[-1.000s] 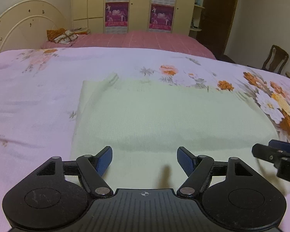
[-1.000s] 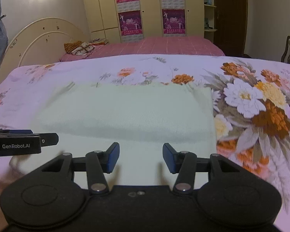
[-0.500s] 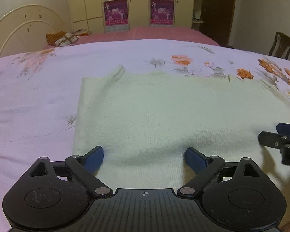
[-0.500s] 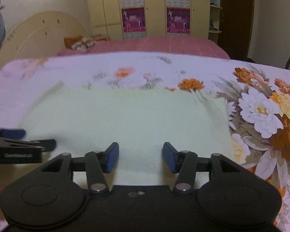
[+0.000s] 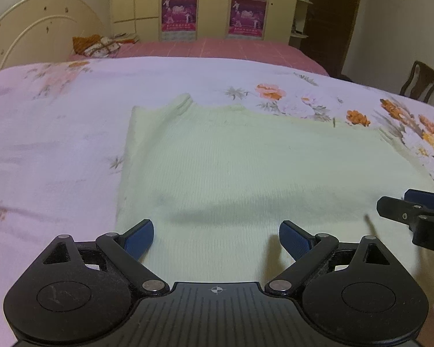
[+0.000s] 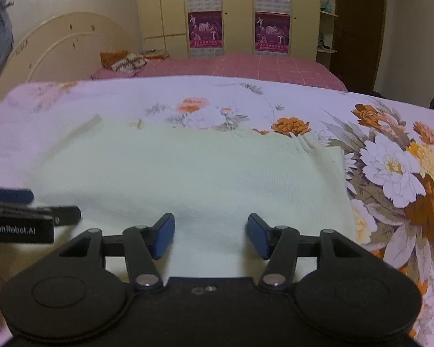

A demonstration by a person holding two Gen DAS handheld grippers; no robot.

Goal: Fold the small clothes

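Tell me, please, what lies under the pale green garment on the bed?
The pale green garment lies flat on the floral bedsheet, which shows all around its edges. Whatever the knit covers beneath it cannot be seen. Both grippers, left gripper and right gripper, are open above its near edge.

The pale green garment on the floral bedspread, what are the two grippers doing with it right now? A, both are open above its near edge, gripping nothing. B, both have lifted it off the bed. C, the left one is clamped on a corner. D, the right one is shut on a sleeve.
A: the left gripper and right gripper both show spread jaws, with the garment lying flat on the bedspread.
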